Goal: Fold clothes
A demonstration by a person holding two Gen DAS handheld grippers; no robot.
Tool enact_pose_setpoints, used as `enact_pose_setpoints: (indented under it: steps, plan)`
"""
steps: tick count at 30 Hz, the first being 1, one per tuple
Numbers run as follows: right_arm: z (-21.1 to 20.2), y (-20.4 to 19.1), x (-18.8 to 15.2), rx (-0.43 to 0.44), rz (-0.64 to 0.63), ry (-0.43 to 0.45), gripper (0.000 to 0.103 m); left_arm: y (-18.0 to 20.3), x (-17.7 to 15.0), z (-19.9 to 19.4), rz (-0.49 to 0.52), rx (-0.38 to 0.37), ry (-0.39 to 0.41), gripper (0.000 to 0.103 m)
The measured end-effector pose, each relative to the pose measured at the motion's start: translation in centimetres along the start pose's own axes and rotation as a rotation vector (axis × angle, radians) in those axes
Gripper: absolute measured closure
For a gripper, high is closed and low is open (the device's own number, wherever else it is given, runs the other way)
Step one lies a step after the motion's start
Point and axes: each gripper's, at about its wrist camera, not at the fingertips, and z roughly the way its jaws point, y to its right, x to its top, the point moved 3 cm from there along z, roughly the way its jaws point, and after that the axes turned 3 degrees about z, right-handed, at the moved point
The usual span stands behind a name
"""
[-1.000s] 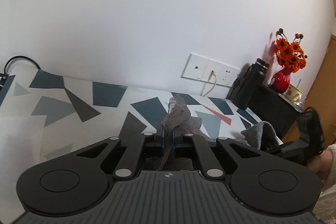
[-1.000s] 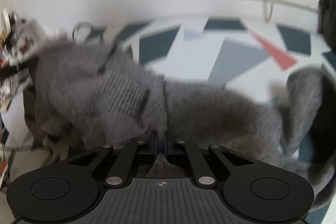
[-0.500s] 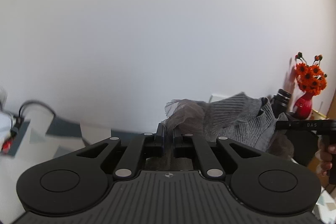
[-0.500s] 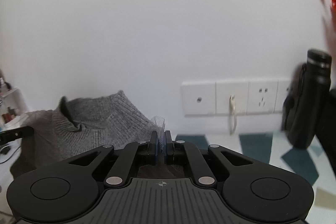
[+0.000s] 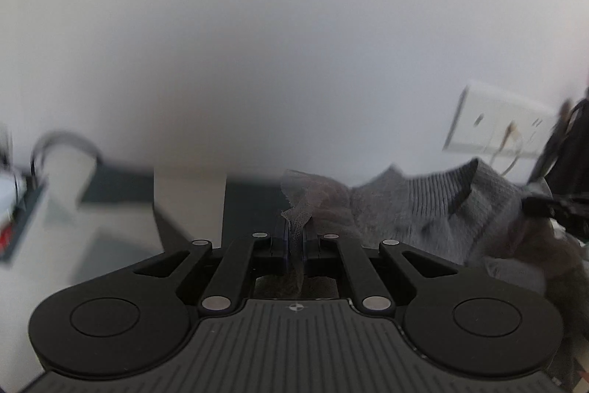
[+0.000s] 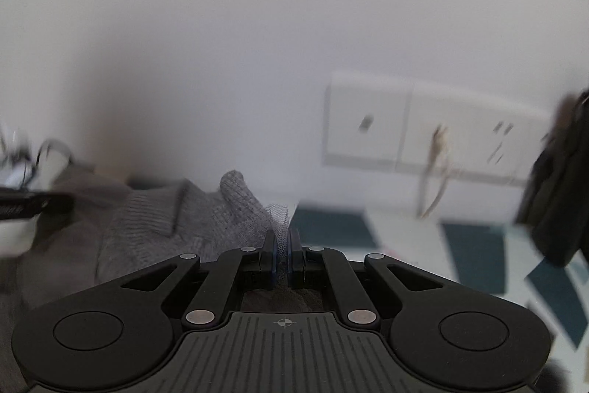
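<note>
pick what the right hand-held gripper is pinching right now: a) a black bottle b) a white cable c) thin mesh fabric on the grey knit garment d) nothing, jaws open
c: the right hand-held gripper has its jaws closed on a strip of sheer mesh fabric at the edge of the grey knit garment.

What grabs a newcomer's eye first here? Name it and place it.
The grey knit garment stretched between both grippers: the left gripper and the right gripper each pinch its mesh trim. Behind, white wall sockets sit above a table with a geometric-patterned cover.
</note>
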Motion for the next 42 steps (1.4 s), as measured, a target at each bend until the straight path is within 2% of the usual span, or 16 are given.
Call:
enact_pose_setpoints:
  steps: [4, 7, 10, 11, 12, 13, 14, 16, 19, 20, 23, 27, 30, 32, 37, 42]
  plan:
    - [2.0, -0.4, -2.2, 0.004, 0.01, -0.082, 0.099, -0.5, -2.1, 2.5, -0.039, 0.04, -0.112, 0.096]
    - [2.6, -0.4, -3.4, 0.001, 0.033, -0.113, 0.099, -0.6, -2.6, 3.3, -0.042, 0.059, -0.154, 0.096]
    - [2.8, -0.7, -3.4, -0.006, 0.01, -0.111, 0.097, 0.1, -2.9, 4.2, -0.014, 0.073, -0.164, 0.095]
    - [2.7, -0.8, -3.3, -0.008, 0.006, -0.117, 0.096, 0.0, -2.8, 4.4, -0.014, 0.075, -0.166, 0.094]
    - [2.7, -0.8, -3.0, -0.011, 0.009, -0.125, 0.09, -0.1, -2.7, 4.6, -0.015, 0.077, -0.168, 0.093]
    - [2.5, -0.8, -2.7, -0.016, 0.018, -0.127, 0.078, -0.3, -2.5, 4.5, -0.025, 0.074, -0.17, 0.088]
    - [1.8, -0.6, -2.4, -0.015, 0.034, -0.111, 0.073, -0.4, -2.4, 4.6, -0.031, 0.066, -0.18, 0.084]
    - [0.0, -0.3, -2.0, -0.01, 0.069, -0.072, 0.059, -0.8, -2.2, 4.4, -0.041, 0.057, -0.197, 0.052]
    - [-3.4, 0.3, -2.1, 0.043, 0.13, -0.054, 0.054, -2.0, -2.1, 1.9, -0.065, 0.03, -0.152, 0.043]
    - [-4.5, 0.5, -2.2, 0.07, 0.155, -0.068, 0.054, -2.4, -2.2, 0.7, -0.101, 0.018, -0.155, 0.04]
    - [-8.1, 0.4, -2.8, 0.144, 0.203, -0.094, 0.054, -3.3, -2.6, -3.3, -0.201, -0.039, -0.154, 0.039]
    - [-11.3, -2.0, -4.6, 0.217, 0.116, -0.152, 0.046, -3.1, -4.5, -8.5, -0.192, -0.065, -0.112, 0.034]
    - [-11.9, -4.3, -6.6, 0.24, 0.028, -0.234, 0.045, -3.0, -6.9, -10.9, -0.19, -0.067, -0.133, 0.034]
    - [-11.8, -5.5, -7.7, 0.228, -0.014, -0.279, 0.039, -2.9, -8.5, -12.0, -0.181, -0.074, -0.164, 0.034]
    - [-10.6, -6.3, -9.6, 0.166, -0.028, -0.336, 0.037, -1.9, -11.3, -12.8, -0.105, -0.073, -0.202, 0.031]
    - [-10.5, -6.1, -10.1, 0.138, 0.018, -0.31, 0.041, -1.5, -12.4, -12.3, -0.084, -0.062, -0.207, 0.03]
